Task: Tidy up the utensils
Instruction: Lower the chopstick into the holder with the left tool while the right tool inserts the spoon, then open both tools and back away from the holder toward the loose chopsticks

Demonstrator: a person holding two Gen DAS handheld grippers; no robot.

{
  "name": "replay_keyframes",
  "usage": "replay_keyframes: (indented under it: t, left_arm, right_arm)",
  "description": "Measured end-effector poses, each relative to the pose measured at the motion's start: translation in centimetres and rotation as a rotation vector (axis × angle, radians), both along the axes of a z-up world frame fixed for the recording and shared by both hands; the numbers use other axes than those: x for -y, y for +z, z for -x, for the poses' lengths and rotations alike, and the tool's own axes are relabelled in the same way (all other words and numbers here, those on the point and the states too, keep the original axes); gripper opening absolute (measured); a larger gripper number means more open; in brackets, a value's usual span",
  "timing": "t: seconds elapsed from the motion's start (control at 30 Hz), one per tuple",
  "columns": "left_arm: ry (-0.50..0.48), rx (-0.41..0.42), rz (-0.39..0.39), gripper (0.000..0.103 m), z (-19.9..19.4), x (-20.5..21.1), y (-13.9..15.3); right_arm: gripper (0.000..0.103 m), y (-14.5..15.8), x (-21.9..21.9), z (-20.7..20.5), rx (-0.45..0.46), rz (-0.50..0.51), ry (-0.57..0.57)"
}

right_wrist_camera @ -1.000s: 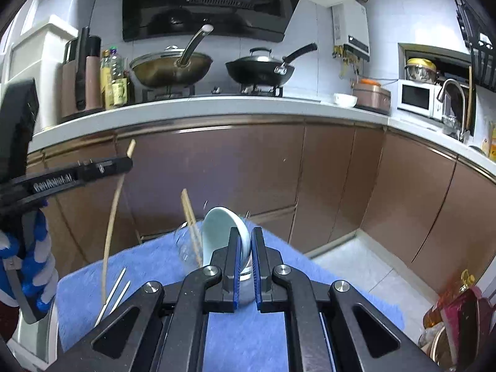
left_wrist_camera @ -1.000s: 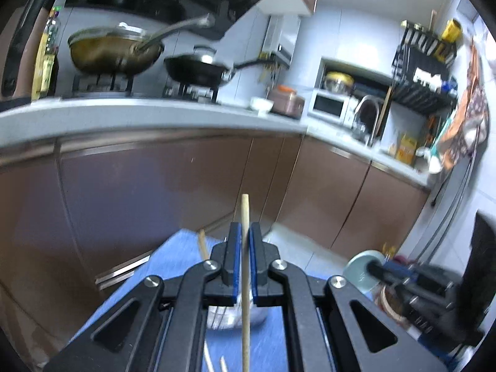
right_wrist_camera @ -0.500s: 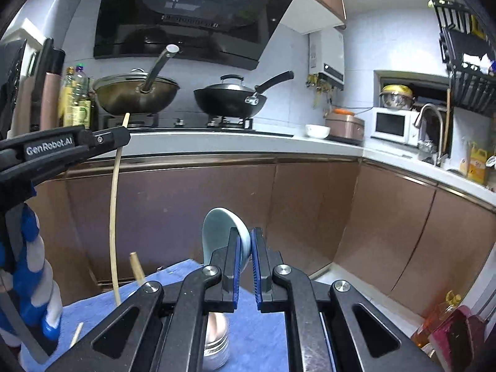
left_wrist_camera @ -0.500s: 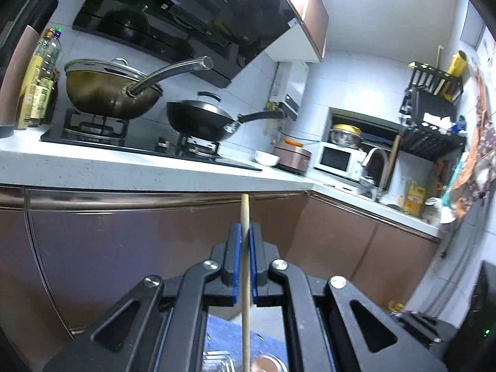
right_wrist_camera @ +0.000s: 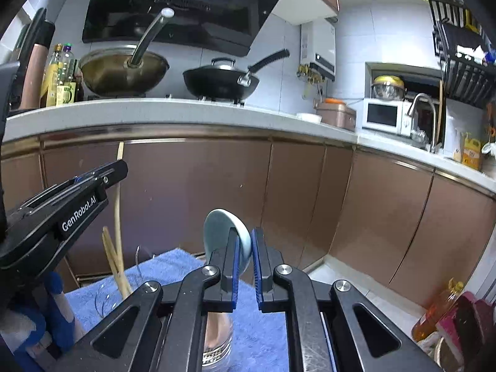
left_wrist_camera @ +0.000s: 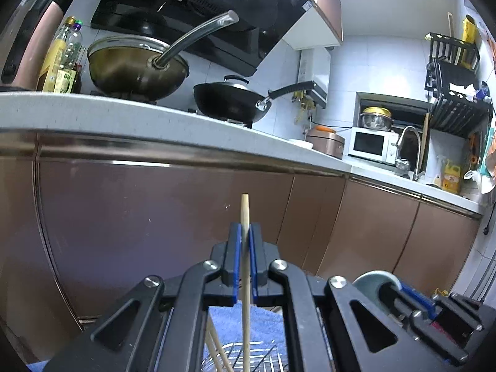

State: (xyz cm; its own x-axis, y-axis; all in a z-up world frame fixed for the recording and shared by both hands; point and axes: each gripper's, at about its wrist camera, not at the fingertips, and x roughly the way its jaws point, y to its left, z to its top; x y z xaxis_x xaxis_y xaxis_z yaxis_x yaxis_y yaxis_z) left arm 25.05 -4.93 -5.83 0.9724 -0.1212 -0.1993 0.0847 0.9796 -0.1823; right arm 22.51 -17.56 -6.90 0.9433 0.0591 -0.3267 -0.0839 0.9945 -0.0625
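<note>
Left gripper [left_wrist_camera: 245, 245]: fingers pinched nearly together on a single chopstick [left_wrist_camera: 245, 282], held upright with its tip poking above the pads.
Right gripper [right_wrist_camera: 245, 257]: a narrow gap showed between its fingers; a pale blue ceramic spoon [right_wrist_camera: 224, 232] sat between them, its bowl against the left pad. Whether the right pad touched it was hard to tell from this angle.
Holder: a wire basket [left_wrist_camera: 248, 356] stood on the blue towel [right_wrist_camera: 173, 266], directly under the left gripper, with other chopsticks [right_wrist_camera: 113, 257] already leaning in it.
Chopstick's position: its lower end reached down toward the basket, seemingly over or just inside the rim.
Step in hand: probably dropping this chopstick in with the rest while the spoon waited its turn.
Next move: likely called for lowering the stick straight until it seated, then easing the fingers apart; the spoon's place remained to be found.
</note>
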Motion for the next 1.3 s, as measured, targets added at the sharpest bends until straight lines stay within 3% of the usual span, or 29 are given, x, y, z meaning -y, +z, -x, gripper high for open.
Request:
replay_keyframes:
  t: [0.23, 0.43, 0.7, 1.03, 1.3]
  left_arm:
    - [0.016, 0.002, -0.011, 0.008, 1.1, -0.5, -2.1]
    - [0.021, 0.005, -0.017, 0.024, 2.7, -1.3, -2.0]
    - [0.044, 0.015, -0.03, 0.04, 6.1, -3.3, 0.9]
    - [0.072, -0.041, -0.136, 0.054, 11.3, -5.4, 2.8]
    - [0.125, -0.092, -0.143, 0.059, 14.6, -8.2, 3.1]
  right_arm:
    - [0.014, -2.7, -0.5, 0.3, -0.068, -0.025, 0.041]
    - [0.026, -2.0, -0.1, 1.8, -0.06, -0.04, 0.055]
    - [0.026, -0.2, 1.4, 4.6, -0.064, -0.067, 0.052]
    - [0.026, 1.5, 1.7, 9.5, -0.077, -0.099, 0.068]
    - [0.026, 1.8, 1.7, 13.5, -0.097, -0.12, 0.087]
